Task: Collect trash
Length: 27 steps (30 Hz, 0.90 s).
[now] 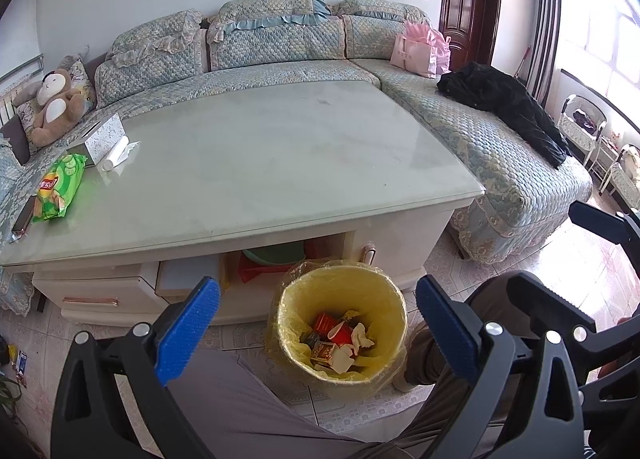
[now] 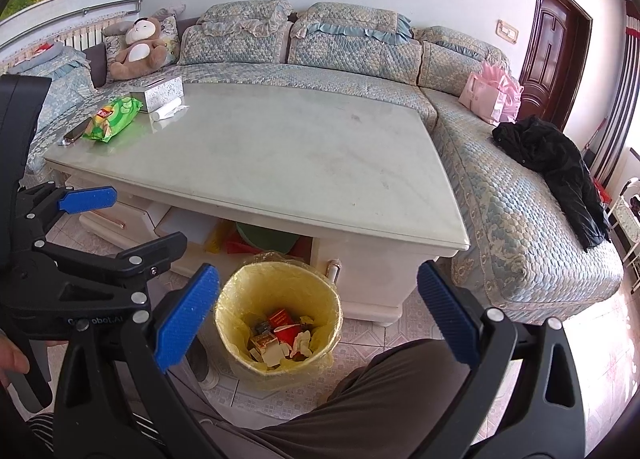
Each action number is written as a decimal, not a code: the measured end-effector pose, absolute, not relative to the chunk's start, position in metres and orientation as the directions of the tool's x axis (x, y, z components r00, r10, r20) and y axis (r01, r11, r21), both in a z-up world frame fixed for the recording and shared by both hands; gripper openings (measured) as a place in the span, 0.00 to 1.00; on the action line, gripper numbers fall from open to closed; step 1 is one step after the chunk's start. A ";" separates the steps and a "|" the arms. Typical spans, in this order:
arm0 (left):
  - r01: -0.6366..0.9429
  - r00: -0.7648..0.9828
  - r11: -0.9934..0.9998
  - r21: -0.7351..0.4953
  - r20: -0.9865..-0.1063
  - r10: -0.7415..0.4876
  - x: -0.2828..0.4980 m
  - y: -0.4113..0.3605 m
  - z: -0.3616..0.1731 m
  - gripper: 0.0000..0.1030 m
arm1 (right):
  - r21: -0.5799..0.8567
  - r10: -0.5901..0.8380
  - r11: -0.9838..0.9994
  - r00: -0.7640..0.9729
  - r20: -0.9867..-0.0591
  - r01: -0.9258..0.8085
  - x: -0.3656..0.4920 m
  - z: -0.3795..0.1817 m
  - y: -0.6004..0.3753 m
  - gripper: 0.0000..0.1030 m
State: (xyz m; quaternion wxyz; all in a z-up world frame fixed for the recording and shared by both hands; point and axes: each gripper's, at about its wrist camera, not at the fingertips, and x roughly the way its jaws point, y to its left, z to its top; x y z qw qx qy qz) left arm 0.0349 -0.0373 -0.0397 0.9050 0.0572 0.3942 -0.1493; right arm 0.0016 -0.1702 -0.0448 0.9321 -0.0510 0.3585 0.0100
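Note:
A waste bin with a yellow liner (image 1: pixel 298 293) (image 2: pixel 244 291) stands on the floor against the front of the coffee table (image 1: pixel 280 163) (image 2: pixel 304 163). Inside it lies trash (image 1: pixel 340 341) (image 2: pixel 280 335): a red cup, small cartons and crumpled paper. My left gripper (image 1: pixel 318 329) (image 2: pixel 128 223) hovers above the bin, open and empty. Beside it, my right gripper (image 2: pixel 318 319) (image 1: pixel 568 255) is also open and holds nothing. On the table's far left lie a green snack bag (image 1: pixel 58 187) (image 2: pixel 112 117), a white roll (image 1: pixel 116 155) (image 2: pixel 168 111) and a tissue box (image 1: pixel 102 135) (image 2: pixel 160 93).
A phone (image 1: pixel 22 217) (image 2: pixel 76 133) lies by the snack bag. A quilted corner sofa (image 1: pixel 280 47) (image 2: pixel 520 211) wraps behind and right of the table, carrying a black jacket (image 1: pixel 508 107), a pink bag (image 1: pixel 420 51) and a teddy bear (image 1: pixel 54 103). The person's legs (image 2: pixel 380 399) flank the bin.

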 end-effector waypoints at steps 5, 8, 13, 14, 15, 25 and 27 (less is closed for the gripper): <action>0.327 0.635 0.941 -0.085 -0.717 -0.286 0.037 -0.032 -0.036 0.93 | -0.072 -0.002 0.996 0.762 -0.647 -0.058 -0.001 -0.041 -0.173 0.94; 0.320 0.651 0.934 -0.155 -0.680 -0.336 0.036 -0.024 -0.029 0.93 | -0.074 -0.004 0.996 0.781 -0.625 -0.054 -0.004 -0.037 -0.174 0.94; 0.318 0.678 0.904 -0.286 -0.598 -0.428 0.035 -0.007 -0.015 0.93 | -0.053 0.013 0.997 0.822 -0.570 -0.053 -0.011 -0.028 -0.175 0.94; 0.312 0.692 0.905 -0.289 -0.584 -0.425 0.034 -0.005 -0.011 0.93 | -0.050 0.016 0.997 0.830 -0.558 -0.053 -0.012 -0.026 -0.175 0.94; 0.302 0.711 0.910 -0.283 -0.569 -0.413 0.031 -0.004 -0.007 0.93 | -0.053 0.014 0.997 0.836 -0.548 -0.051 -0.012 -0.024 -0.176 0.94; 0.302 0.680 0.934 -0.193 -0.642 -0.353 0.024 -0.012 -0.009 0.93 | -0.072 0.009 0.996 0.831 -0.557 -0.059 -0.009 -0.029 -0.172 0.94; 0.297 0.684 0.944 -0.145 -0.658 -0.317 0.024 -0.016 -0.015 0.93 | -0.077 0.003 0.995 0.830 -0.558 -0.055 -0.010 -0.031 -0.172 0.94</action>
